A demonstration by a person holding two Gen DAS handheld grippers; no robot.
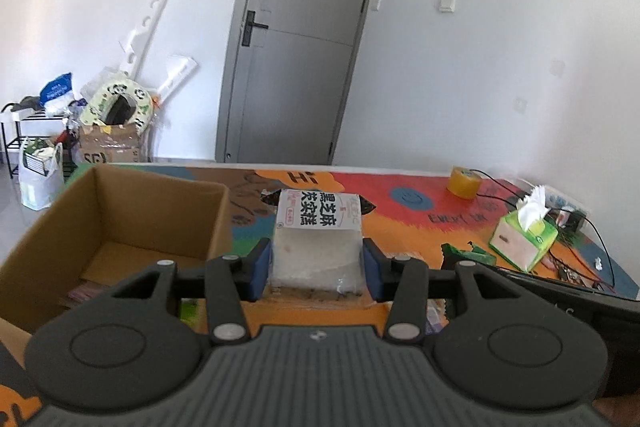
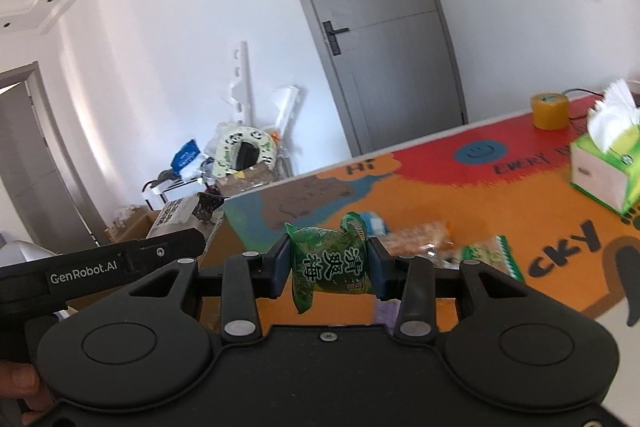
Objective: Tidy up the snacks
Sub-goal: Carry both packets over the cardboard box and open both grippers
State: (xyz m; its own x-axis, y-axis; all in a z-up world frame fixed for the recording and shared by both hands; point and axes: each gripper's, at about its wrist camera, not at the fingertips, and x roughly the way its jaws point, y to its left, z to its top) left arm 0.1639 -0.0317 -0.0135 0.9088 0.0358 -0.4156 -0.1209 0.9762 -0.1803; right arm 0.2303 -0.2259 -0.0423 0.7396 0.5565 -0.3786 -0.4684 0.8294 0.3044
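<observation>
Both tongs are loaded right now. The left tongs point(image 1: 317, 269) are clamped on a white cake packet point(image 1: 318, 239) with a black-lettered label, held up above the colourful worktop point(image 1: 400, 235), just right of the open cardboard box point(image 1: 132, 223). There's something flat lying in the bottom of that box, but I can't tell what.

The right tongs point(image 2: 327, 267) are squeezed tight on a green plum candy bag point(image 2: 328, 259), also lifted off the worktop. Past it on the orange part lie an orange snack packet point(image 2: 418, 237) and a green-and-white packet point(image 2: 490, 257), close together. Further back there's a tissue box point(image 2: 604, 167) and a yellow tape roll point(image 2: 550, 111).
</observation>
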